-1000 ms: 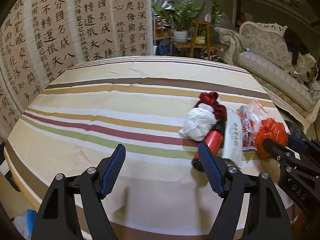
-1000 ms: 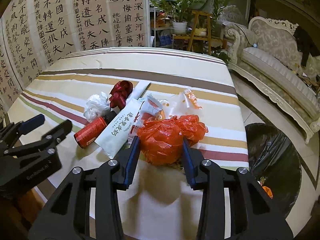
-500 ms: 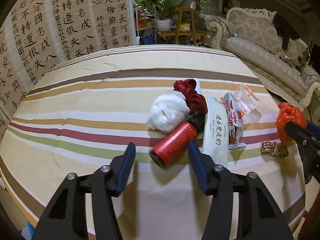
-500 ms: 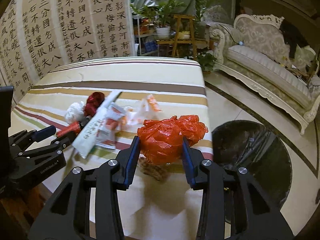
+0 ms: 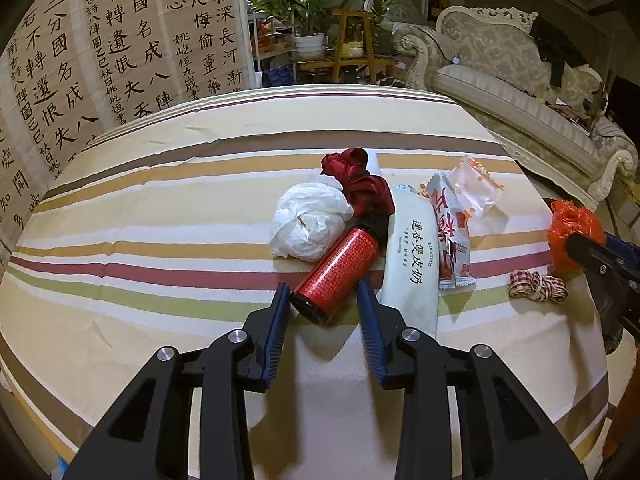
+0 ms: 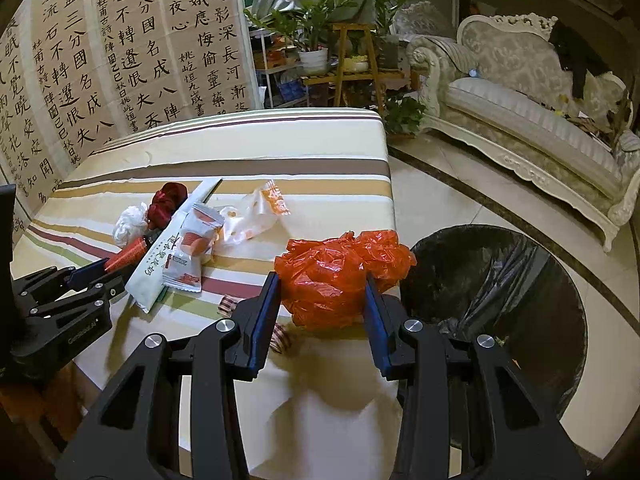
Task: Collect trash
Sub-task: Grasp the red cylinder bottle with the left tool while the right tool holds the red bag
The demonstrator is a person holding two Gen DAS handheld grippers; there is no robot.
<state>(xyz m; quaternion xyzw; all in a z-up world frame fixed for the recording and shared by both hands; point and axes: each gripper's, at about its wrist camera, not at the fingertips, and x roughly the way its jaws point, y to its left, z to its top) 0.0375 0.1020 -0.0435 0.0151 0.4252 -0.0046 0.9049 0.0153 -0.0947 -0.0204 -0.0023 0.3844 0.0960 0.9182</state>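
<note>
Currently: right tongs (image 6: 322,292) clamp orange bag (image 6: 340,276) beside bin (image 6: 496,300) for dropping; left tongs (image 5: 324,300) closing around red can (image 5: 336,276), not yet pinched.

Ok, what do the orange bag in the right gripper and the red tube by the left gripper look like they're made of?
Orange bag: thin glossy plastic film, judging by its sharp crinkles, shiny highlights and slight translucency. Red tube: a rigid cylinder with a smooth printed red surface covered in fine text and a dark end; it could be coated cardboard, plastic or metal, and the look alone doesn't settle which.
</note>
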